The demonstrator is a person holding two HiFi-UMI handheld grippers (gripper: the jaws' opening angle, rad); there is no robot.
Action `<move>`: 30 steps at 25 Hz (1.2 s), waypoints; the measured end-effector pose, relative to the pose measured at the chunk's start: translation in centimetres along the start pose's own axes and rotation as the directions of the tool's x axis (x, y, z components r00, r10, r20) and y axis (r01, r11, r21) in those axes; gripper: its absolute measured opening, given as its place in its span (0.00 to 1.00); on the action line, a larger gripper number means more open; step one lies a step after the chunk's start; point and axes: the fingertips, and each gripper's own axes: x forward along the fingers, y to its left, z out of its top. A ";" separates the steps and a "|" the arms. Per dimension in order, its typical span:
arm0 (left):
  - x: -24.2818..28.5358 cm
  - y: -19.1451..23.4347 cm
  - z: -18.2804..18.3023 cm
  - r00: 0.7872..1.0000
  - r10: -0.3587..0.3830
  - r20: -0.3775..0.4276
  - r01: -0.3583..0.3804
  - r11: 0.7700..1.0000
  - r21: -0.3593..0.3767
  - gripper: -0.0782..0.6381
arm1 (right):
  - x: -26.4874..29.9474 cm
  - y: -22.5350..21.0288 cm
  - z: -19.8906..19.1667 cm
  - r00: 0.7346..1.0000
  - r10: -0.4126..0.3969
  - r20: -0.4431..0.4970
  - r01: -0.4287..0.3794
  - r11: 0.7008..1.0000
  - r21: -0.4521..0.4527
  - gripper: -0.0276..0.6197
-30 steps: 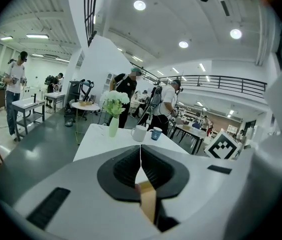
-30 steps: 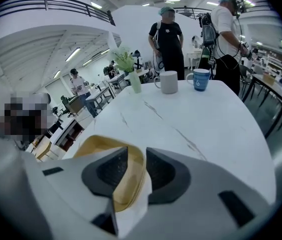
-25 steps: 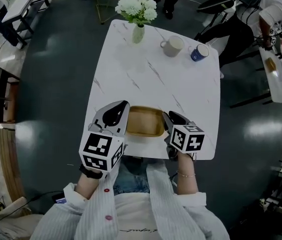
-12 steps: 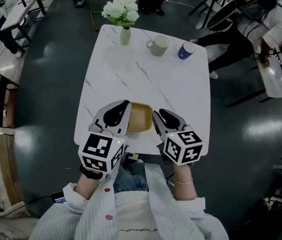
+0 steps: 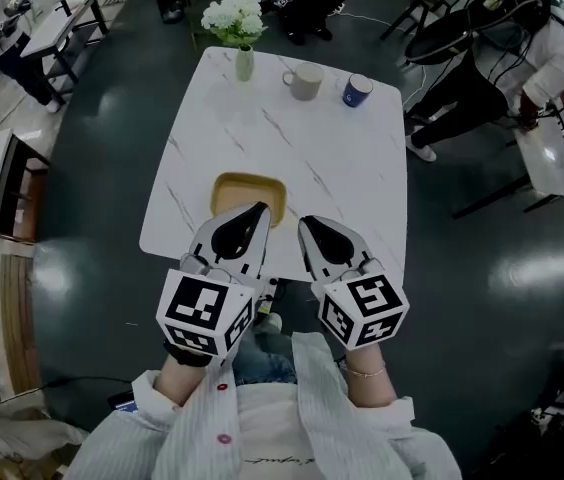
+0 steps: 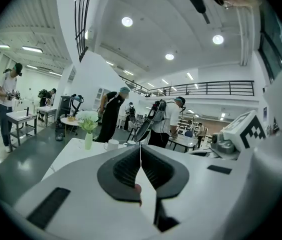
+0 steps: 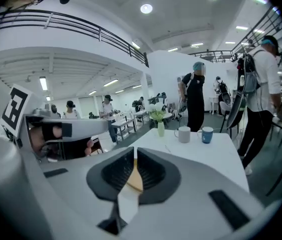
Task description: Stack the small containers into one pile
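A shallow yellow-brown container [image 5: 247,193] lies alone on the white marble table [image 5: 342,168], near its front edge. Both grippers hover side by side just in front of it, over the table's front edge, touching nothing. My left gripper [image 5: 250,212] is shut and empty, its tips meeting [image 6: 140,151]. My right gripper [image 5: 311,226] is closing with only a narrow slit left [image 7: 134,153] and nothing between the jaws. A sliver of the container [image 7: 135,180] shows through that slit. No other small container is in view.
At the table's far edge stand a vase of white flowers [image 5: 240,28], a beige mug [image 5: 305,81] and a blue mug [image 5: 357,90]. People and chairs stand beyond the far and right sides. Dark floor surrounds the table.
Both grippers have drawn back from the container's two sides toward me and risen. The container stays on the table, and the right jaws have narrowed.
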 end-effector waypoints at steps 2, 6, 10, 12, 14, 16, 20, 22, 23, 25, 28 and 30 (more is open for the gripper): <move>-0.8 -1.7 0.2 1.000 0.004 0.016 -0.005 1.000 0.006 0.13 | -1.7 0.3 0.3 1.000 0.009 0.029 -0.009 1.000 -0.015 0.08; -2.3 -4.7 0.4 0.999 0.016 0.033 -0.016 1.000 0.018 0.13 | -4.5 1.1 0.7 0.997 0.036 0.067 -0.033 0.999 -0.035 0.06; -3.4 -6.4 0.4 0.999 0.027 0.038 -0.028 0.999 0.027 0.13 | -6.0 2.3 0.8 0.995 0.057 0.080 -0.052 0.997 -0.056 0.06; -3.8 -6.7 0.4 0.999 0.036 0.040 -0.037 0.999 0.034 0.13 | -6.2 2.8 1.0 0.994 0.064 0.088 -0.060 0.997 -0.056 0.06; -3.9 -6.7 0.6 0.998 0.043 0.045 -0.045 0.998 0.049 0.13 | -6.2 3.2 1.2 0.993 0.069 0.095 -0.064 0.996 -0.058 0.06; -4.0 -6.6 0.8 0.998 0.041 0.049 -0.044 0.997 0.061 0.13 | -6.0 3.6 1.3 0.993 0.072 0.097 -0.066 0.996 -0.062 0.06; -4.0 -6.1 1.5 0.998 0.027 0.062 -0.032 0.997 0.074 0.13 | -5.5 4.0 1.8 0.992 0.070 0.109 -0.063 0.996 -0.064 0.06; -3.9 -5.7 1.8 0.998 0.022 0.064 -0.027 0.997 0.077 0.13 | -5.3 4.1 2.2 0.991 0.064 0.115 -0.057 0.996 -0.064 0.06; -3.9 -5.6 2.0 0.998 0.018 0.063 -0.023 0.997 0.080 0.13 | -5.2 4.1 2.4 0.991 0.060 0.117 -0.053 0.997 -0.063 0.06; -3.9 -5.1 2.4 0.998 0.012 0.063 -0.018 0.996 0.084 0.13 | -4.9 4.2 2.8 0.991 0.055 0.121 -0.048 0.997 -0.060 0.06; -4.0 -4.2 2.8 0.998 0.010 0.064 -0.015 0.996 0.084 0.13 | -4.2 4.6 3.4 0.990 0.054 0.128 -0.047 0.997 -0.059 0.06; -3.9 -3.7 2.8 0.998 0.008 0.061 -0.013 0.997 0.077 0.13 | -3.8 4.8 3.5 0.991 0.052 0.124 -0.045 0.997 -0.059 0.06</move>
